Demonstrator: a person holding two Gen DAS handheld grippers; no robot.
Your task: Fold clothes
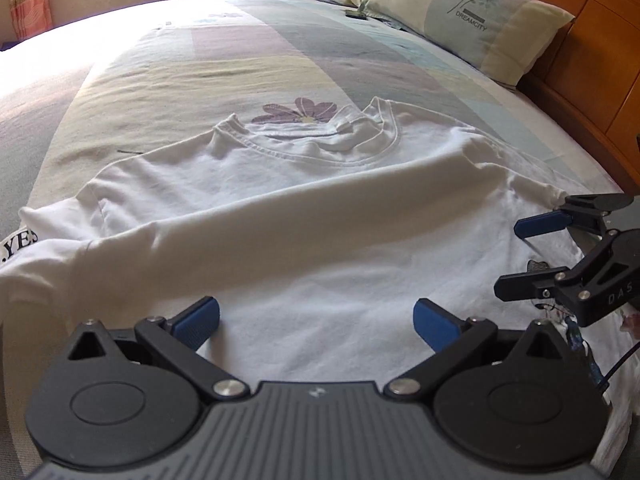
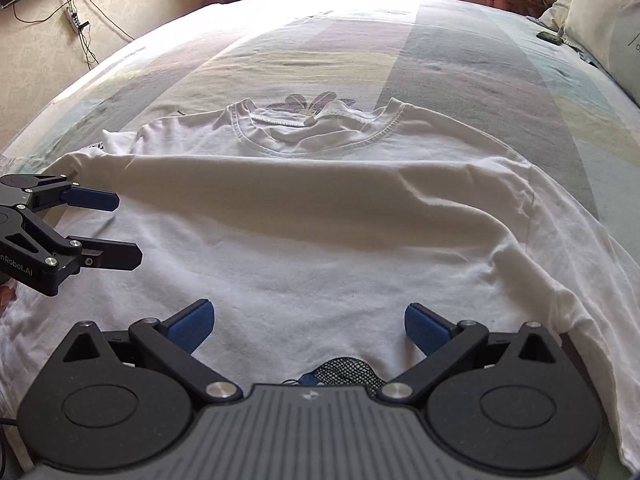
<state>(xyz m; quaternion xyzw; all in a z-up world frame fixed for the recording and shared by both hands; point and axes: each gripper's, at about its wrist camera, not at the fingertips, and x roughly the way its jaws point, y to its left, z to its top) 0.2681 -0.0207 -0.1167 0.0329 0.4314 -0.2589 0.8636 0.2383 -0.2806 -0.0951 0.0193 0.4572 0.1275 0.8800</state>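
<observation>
A white long-sleeved shirt (image 1: 320,280) (image 2: 320,256) lies flat on the bed, its collar (image 1: 320,152) at the far side. One sleeve (image 1: 280,220) (image 2: 280,192) is folded across the chest from right to left. My left gripper (image 1: 318,322) (image 2: 124,228) hovers open over the shirt's lower part, nothing between its blue pads. My right gripper (image 2: 306,324) (image 1: 516,256) is open too, near the shirt's hem on the right, holding nothing. The hem itself is hidden under both gripper bodies.
The patchwork bedspread (image 1: 240,64) stretches beyond the collar. Pillows (image 1: 472,16) and a wooden headboard (image 1: 592,72) stand at the right. A small dark object (image 1: 356,14) lies near the pillows. Another garment with black lettering (image 1: 18,244) lies left; a dark mesh item (image 2: 344,370) lies under my right gripper.
</observation>
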